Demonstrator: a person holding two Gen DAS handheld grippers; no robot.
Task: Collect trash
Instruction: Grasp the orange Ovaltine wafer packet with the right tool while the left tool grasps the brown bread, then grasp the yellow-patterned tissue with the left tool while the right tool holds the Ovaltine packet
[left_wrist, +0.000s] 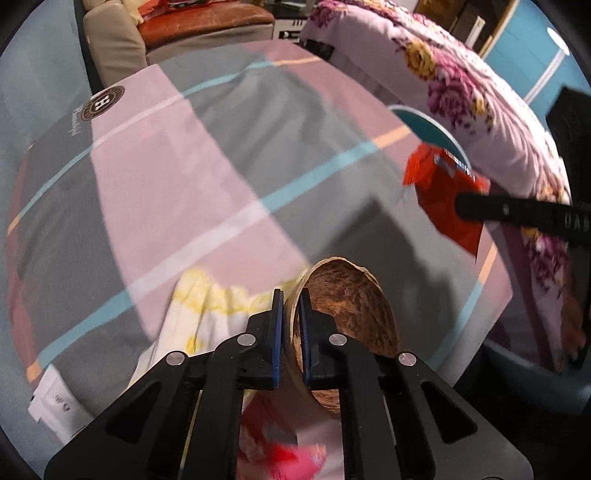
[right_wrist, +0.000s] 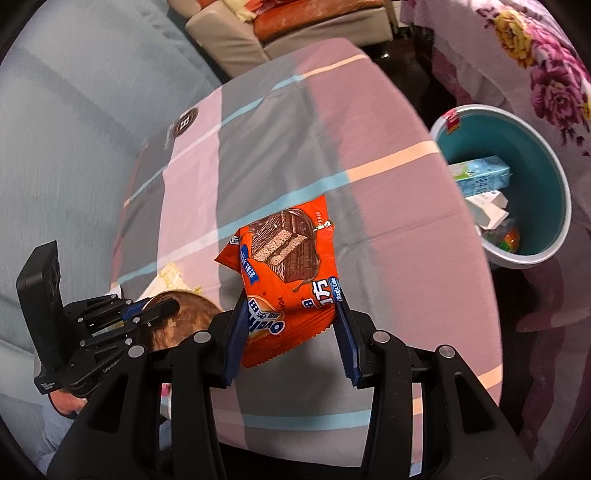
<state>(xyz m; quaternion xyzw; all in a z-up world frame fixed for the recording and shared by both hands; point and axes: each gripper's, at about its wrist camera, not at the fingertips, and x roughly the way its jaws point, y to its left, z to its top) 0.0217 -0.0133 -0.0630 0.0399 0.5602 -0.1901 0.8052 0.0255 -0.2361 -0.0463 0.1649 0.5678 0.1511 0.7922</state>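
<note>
My left gripper is shut on the rim of a brown coconut-shell bowl, held over the checked tablecloth. The left gripper and the bowl also show in the right wrist view. My right gripper is shut on an orange Ovaltine snack wrapper and holds it above the table; the wrapper shows at the right of the left wrist view. A teal bin stands on the floor to the right of the table, with cartons and other trash inside.
A yellow-and-white crumpled wrapper and a pink one lie near the bowl. A white packet lies at the table's left edge. A floral cloth hangs beside the bin. A sofa stands at left.
</note>
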